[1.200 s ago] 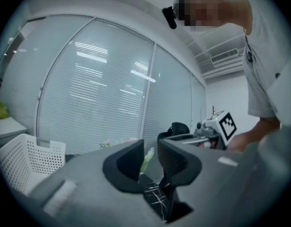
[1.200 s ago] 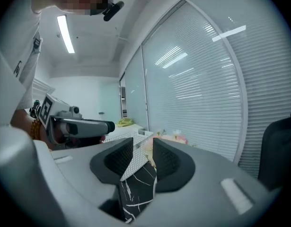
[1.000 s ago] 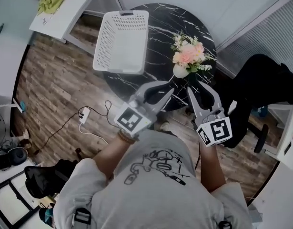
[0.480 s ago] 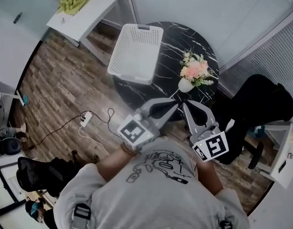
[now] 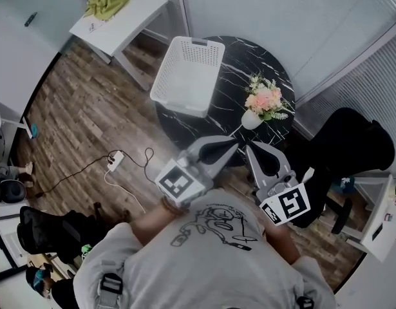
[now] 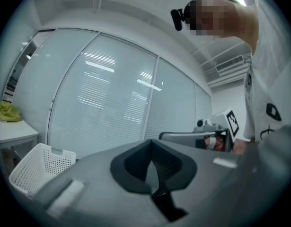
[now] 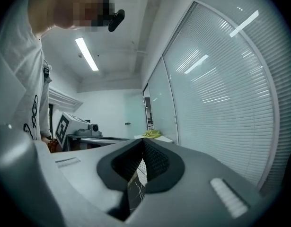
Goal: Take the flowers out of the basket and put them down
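Observation:
The pink and white flowers stand in a small white vase on the round black marble table, to the right of the white plastic basket. The basket looks empty and overhangs the table's left edge. Both grippers are held close to the person's chest at the near table edge, apart from the flowers. My left gripper is shut on nothing. My right gripper is shut and empty too. The left gripper view shows the basket at lower left.
A white desk with a green cloth stands at the back left. A black chair is close on the right. A power strip and cables lie on the wooden floor on the left. Glass walls with blinds lie behind the table.
Both pairs of jaws have closed from slightly parted. The grippers have drawn back towards the person's body. Flowers and basket stand where they were.

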Demonstrator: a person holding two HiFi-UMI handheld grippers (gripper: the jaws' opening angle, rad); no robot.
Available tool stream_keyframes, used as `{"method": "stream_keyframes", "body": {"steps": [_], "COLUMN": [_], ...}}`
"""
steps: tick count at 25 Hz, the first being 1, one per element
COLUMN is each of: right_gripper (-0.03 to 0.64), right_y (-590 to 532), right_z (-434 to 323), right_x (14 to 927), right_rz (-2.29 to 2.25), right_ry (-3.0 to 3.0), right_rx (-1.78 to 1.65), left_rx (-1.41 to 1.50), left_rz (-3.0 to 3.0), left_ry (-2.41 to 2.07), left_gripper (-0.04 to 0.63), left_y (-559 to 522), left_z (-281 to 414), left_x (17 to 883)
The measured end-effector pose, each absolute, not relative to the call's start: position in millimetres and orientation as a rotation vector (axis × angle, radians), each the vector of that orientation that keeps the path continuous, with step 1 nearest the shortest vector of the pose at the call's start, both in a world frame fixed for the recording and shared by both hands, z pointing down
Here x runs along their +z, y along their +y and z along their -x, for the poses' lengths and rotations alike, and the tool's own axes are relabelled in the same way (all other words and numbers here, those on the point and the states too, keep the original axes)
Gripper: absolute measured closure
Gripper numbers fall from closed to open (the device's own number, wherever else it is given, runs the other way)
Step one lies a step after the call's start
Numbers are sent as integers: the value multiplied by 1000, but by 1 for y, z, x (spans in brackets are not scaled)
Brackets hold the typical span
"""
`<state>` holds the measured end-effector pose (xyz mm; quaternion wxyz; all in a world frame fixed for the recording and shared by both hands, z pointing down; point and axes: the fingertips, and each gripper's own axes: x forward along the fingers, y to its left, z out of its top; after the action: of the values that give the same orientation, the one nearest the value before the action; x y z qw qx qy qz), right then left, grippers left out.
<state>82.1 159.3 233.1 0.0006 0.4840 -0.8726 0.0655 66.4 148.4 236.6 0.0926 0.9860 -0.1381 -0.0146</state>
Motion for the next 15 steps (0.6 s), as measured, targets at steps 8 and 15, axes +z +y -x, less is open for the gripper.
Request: {"method": "stream_keyframes", "body": {"steps": [8,15], "right_gripper": [611,611], "right_y": [158,158], "right_z": [-76,-76], "right_x": [231,229], "right_rz": [-1516,-1519], "right_ry": [-2766,-2759], "right_rx": [232,220], "left_rx": [-43,-25], "left_rz": [-2929,-2927], "left_ry": [-430,-434], "left_gripper": [592,593], "left_y": [147,146], "left_z": [-61,-59], "left_x": [233,232]}}
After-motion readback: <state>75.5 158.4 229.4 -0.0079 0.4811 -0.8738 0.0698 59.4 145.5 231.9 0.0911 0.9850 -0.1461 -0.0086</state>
